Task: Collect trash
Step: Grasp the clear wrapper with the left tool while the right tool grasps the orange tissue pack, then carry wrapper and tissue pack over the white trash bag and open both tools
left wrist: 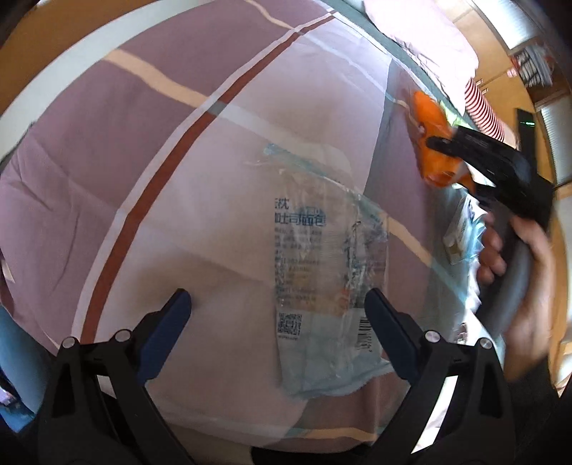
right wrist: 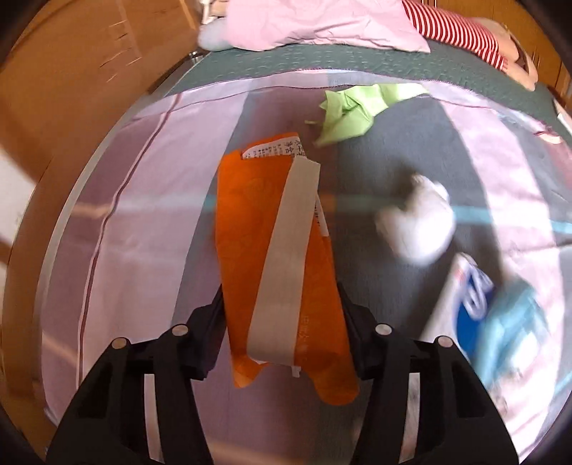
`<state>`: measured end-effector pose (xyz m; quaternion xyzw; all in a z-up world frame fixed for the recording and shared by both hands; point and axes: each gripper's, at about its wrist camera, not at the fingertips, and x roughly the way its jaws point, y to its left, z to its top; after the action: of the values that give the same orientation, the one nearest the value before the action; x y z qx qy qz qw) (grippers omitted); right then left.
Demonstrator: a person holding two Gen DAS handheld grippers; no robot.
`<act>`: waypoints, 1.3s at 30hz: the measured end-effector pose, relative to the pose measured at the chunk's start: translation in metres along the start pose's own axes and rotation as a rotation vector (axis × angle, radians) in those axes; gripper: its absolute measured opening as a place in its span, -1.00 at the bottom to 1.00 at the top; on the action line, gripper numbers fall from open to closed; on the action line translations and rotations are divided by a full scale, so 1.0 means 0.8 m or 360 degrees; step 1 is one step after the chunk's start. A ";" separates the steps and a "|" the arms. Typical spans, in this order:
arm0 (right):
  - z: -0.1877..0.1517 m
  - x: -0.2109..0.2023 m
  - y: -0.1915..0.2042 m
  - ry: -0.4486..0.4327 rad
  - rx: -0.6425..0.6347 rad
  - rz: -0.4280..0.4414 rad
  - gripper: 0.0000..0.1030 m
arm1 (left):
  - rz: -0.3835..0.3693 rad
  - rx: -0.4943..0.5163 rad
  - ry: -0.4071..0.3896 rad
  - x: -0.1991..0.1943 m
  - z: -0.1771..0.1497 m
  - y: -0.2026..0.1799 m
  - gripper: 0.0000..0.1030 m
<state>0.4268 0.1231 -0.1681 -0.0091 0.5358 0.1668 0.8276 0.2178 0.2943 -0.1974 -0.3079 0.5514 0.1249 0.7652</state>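
Over bed, R tool [right wrist: 280, 318] grips orange wrapper [right wrist: 275, 257]; L tool [left wrist: 279, 307] open.

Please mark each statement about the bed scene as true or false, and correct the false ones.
1. The right gripper is shut on the orange wrapper. True.
2. The left gripper holds the clear bread bag. False: it is open, and the bag lies on the bedsheet.
3. A crumpled green paper lies beyond the orange wrapper. True.
4. The striped red and white cloth lies beside the left gripper. False: it lies at the far end of the bed.
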 end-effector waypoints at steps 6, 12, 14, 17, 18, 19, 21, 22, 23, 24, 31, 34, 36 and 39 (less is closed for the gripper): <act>-0.075 -0.098 -0.007 -0.0098 -0.0011 0.0011 0.09 | 0.0166 0.0319 -0.0078 0.012 -0.011 -0.040 0.36; -0.152 -0.148 -0.016 -0.0147 0.0096 0.0058 0.09 | 0.0050 0.0441 -0.0081 0.013 -0.014 -0.055 -0.44; -0.167 -0.154 -0.022 -0.0129 0.0122 0.0045 0.08 | 0.0001 0.0422 -0.0083 0.010 -0.013 -0.052 -0.61; -0.184 -0.174 -0.032 -0.0172 0.0147 0.0009 0.09 | -0.0136 0.0362 -0.0100 0.002 -0.008 -0.047 -0.66; -0.190 -0.182 -0.036 -0.0188 0.0155 -0.0006 0.09 | -0.0179 0.0350 -0.0106 -0.002 -0.008 -0.046 -0.67; -0.194 -0.187 -0.040 -0.0198 0.0163 -0.0016 0.09 | -0.0219 0.0344 -0.0116 -0.005 -0.003 -0.046 -0.68; -0.203 -0.197 -0.048 -0.0212 0.0185 -0.0039 0.09 | -0.0270 0.0344 -0.0146 -0.013 0.001 -0.045 -0.68; -0.206 -0.200 -0.053 -0.0217 0.0197 -0.0044 0.09 | -0.0302 0.0349 -0.0169 -0.017 0.003 -0.047 -0.68; -0.210 -0.205 -0.058 -0.0226 0.0215 -0.0047 0.09 | -0.0316 0.0355 -0.0184 -0.019 0.001 -0.048 -0.69; -0.214 -0.212 -0.063 -0.0242 0.0235 -0.0048 0.09 | -0.0328 0.0363 -0.0203 -0.021 0.001 -0.052 -0.69; -0.255 -0.315 -0.110 -0.0440 0.0325 -0.0007 0.09 | -0.0310 0.0544 -0.0516 -0.087 -0.032 -0.065 -0.70; -0.285 -0.367 -0.140 -0.0531 0.0346 -0.0095 0.09 | -0.0386 0.0546 -0.0569 -0.124 -0.065 -0.081 -0.70; -0.312 -0.398 -0.166 -0.0556 0.0384 -0.0141 0.09 | -0.0484 0.0570 -0.0570 -0.146 -0.091 -0.089 -0.70; -0.354 -0.433 -0.199 -0.0563 0.0402 -0.0223 0.09 | -0.0641 0.0652 -0.0541 -0.170 -0.134 -0.123 -0.70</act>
<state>0.0936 -0.1745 -0.0061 0.0869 0.3970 0.0395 0.9128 0.1387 0.1729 -0.0609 -0.2252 0.3575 -0.0927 0.9016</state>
